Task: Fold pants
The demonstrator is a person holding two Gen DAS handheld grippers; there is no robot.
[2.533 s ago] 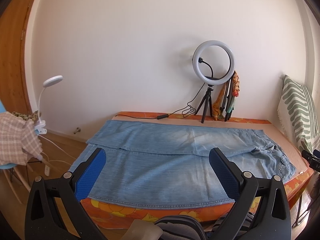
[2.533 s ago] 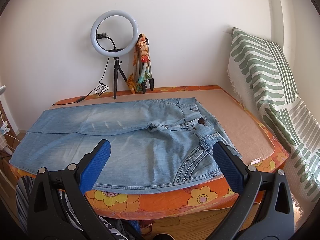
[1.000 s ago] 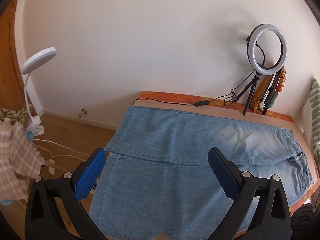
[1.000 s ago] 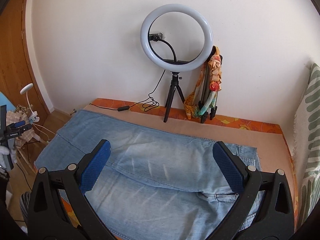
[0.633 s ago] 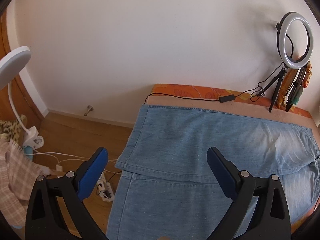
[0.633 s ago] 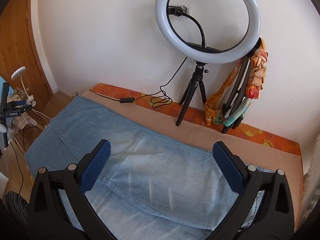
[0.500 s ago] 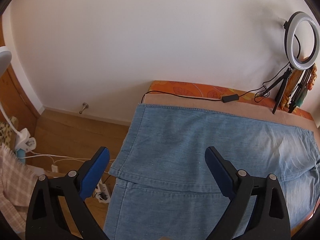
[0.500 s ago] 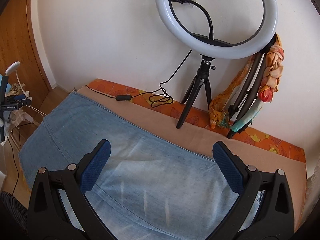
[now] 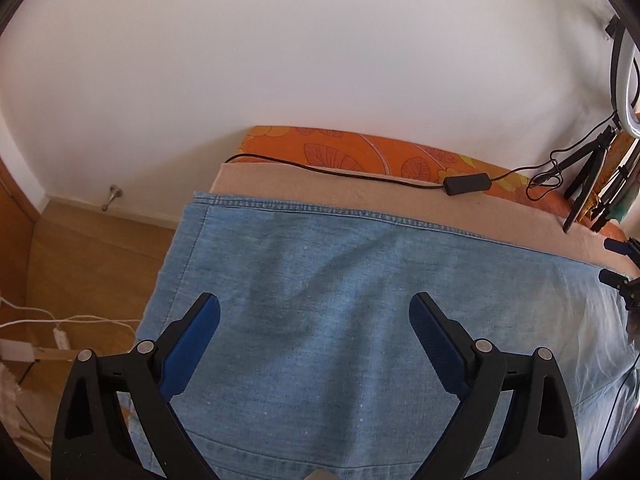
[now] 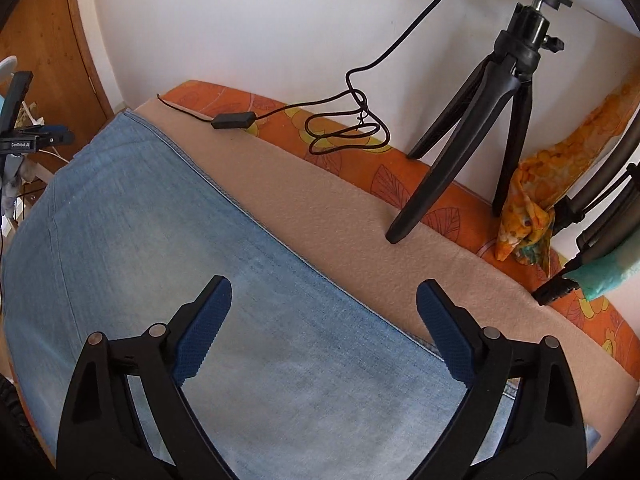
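Observation:
Light blue denim pants (image 9: 328, 292) lie flat on a bed, legs stretching toward the left end. My left gripper (image 9: 314, 312) is open and empty, hovering just above the far leg near its hem. The pants also show in the right wrist view (image 10: 168, 248). My right gripper (image 10: 323, 298) is open and empty, low over the far leg near its far side seam. The other gripper shows small at the right edge of the left wrist view (image 9: 622, 264).
The bed has a beige cover (image 10: 400, 240) and an orange flowered mattress (image 9: 352, 152). A ring light tripod (image 10: 480, 120), its black cable with an inline switch (image 9: 466, 183), and a coloured scarf (image 10: 532, 184) stand along the wall. Wooden floor with white cables (image 9: 60, 324) lies to the left.
Both grippers have moved forward and down over the pants toward the far leg. The left went toward the hem end, the right toward the far seam by the tripod. Both stayed open.

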